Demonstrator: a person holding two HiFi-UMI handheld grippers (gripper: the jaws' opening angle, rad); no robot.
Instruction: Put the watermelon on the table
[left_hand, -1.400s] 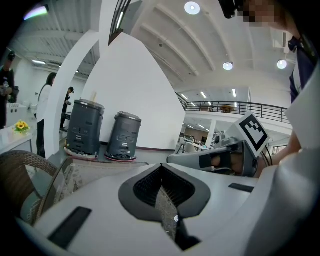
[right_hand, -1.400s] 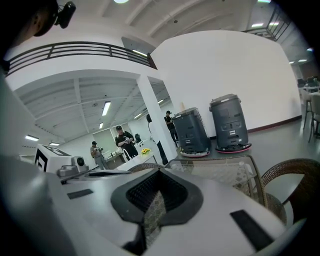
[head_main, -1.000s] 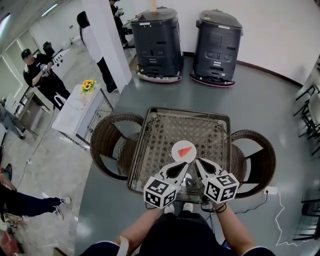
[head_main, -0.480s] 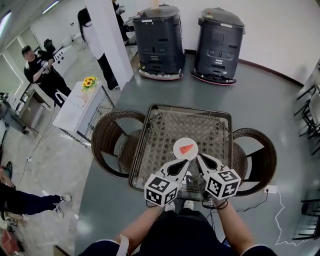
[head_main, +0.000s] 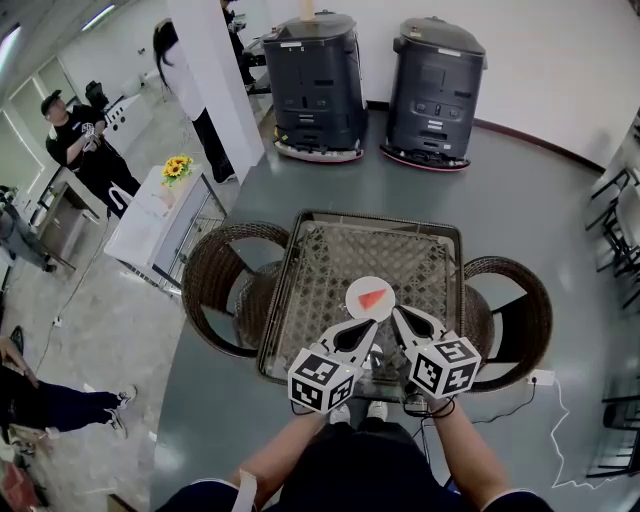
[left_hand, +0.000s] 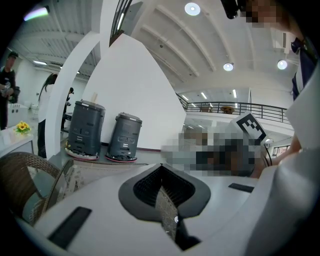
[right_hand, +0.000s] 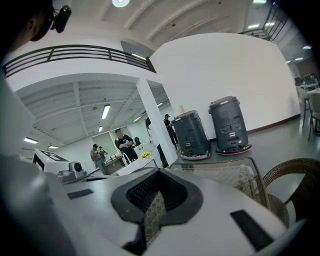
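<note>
A red wedge of watermelon (head_main: 374, 297) lies on a small white plate (head_main: 357, 291) on the glass-topped wicker table (head_main: 330, 260), a little in from its near edge. Both grippers are held over that near edge, pointing at the plate. The left gripper (head_main: 367, 324) stops just short of the plate's near rim, and its jaws are shut with nothing in them. The right gripper (head_main: 397, 316) is beside it to the right, also shut and empty, its tips close to the plate's right rim. In both gripper views the plate is hidden behind the jaws.
A wicker chair (head_main: 222, 290) stands on the left of the table and another (head_main: 515, 310) on the right. Two dark machines (head_main: 315, 85) (head_main: 437, 90) stand at the back wall. A white stand with sunflowers (head_main: 160, 215) and people are at the left. A cable (head_main: 545, 385) lies on the floor at the right.
</note>
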